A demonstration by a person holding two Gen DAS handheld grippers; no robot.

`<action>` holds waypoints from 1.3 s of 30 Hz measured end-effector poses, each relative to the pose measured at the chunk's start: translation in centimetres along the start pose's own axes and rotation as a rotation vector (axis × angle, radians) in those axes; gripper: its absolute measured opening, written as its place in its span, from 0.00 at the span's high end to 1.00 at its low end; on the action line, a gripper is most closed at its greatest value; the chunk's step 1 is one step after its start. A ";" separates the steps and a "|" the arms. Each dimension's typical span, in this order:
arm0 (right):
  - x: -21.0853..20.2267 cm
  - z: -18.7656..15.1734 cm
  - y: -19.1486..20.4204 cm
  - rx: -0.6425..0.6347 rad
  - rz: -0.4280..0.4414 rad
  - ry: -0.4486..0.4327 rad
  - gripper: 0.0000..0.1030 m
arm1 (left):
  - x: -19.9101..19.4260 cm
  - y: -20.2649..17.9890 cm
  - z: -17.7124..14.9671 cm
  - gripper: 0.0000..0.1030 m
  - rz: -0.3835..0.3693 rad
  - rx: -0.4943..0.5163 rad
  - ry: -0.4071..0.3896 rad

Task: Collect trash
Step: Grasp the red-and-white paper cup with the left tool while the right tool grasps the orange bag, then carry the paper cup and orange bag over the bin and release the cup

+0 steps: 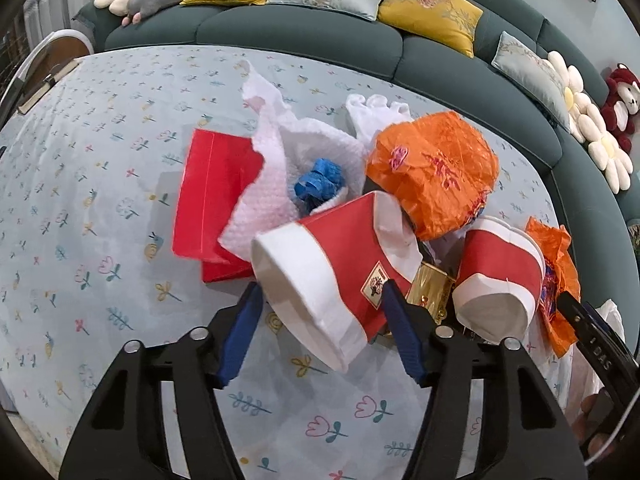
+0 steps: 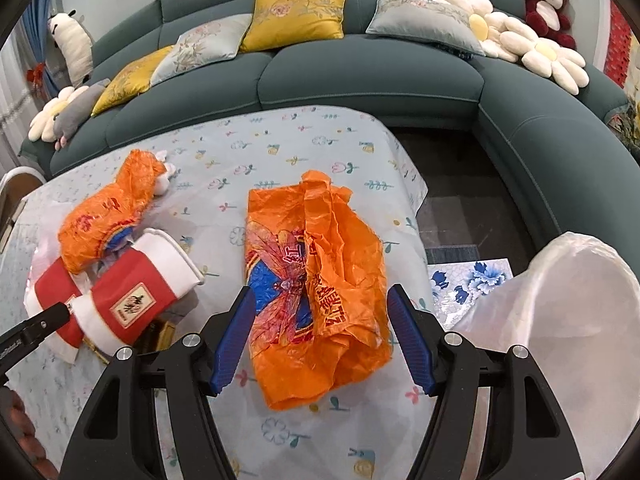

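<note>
Trash pile on the floral tablecloth (image 2: 304, 128) | left gripper (image 1: 320, 292) spread wide around a tipped red-white cup (image 1: 328, 276) | right gripper (image 2: 322, 296) wide over flat orange bag (image 2: 320, 280), not gripping

A gold box (image 1: 430, 286) lies mostly hidden between two red cups; white paper (image 1: 276, 160) covers part of a red folder (image 1: 208, 200); the white bag (image 2: 568, 320) is cut off by the picture's edge

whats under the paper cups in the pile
A gold box pokes out beneath and between the two cups, resting on the tablecloth. Most of it is covered, so its full shape and anything else below can't be seen.
</note>
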State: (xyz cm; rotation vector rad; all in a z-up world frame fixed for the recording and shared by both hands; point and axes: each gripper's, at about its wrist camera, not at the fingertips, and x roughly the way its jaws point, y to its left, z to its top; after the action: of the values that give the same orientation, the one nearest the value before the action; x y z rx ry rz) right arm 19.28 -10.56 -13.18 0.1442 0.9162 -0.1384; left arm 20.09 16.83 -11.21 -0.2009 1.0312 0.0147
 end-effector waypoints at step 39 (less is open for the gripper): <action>-13.4 -2.3 -8.0 0.137 0.086 -0.198 0.82 | -12.4 -11.8 -3.6 0.97 -0.127 0.182 -0.172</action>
State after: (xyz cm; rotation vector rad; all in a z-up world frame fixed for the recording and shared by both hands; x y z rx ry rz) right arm 7.99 -17.19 -4.39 0.2922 0.7022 -0.1328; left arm 11.94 5.69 -0.57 -0.0973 0.8413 -0.1738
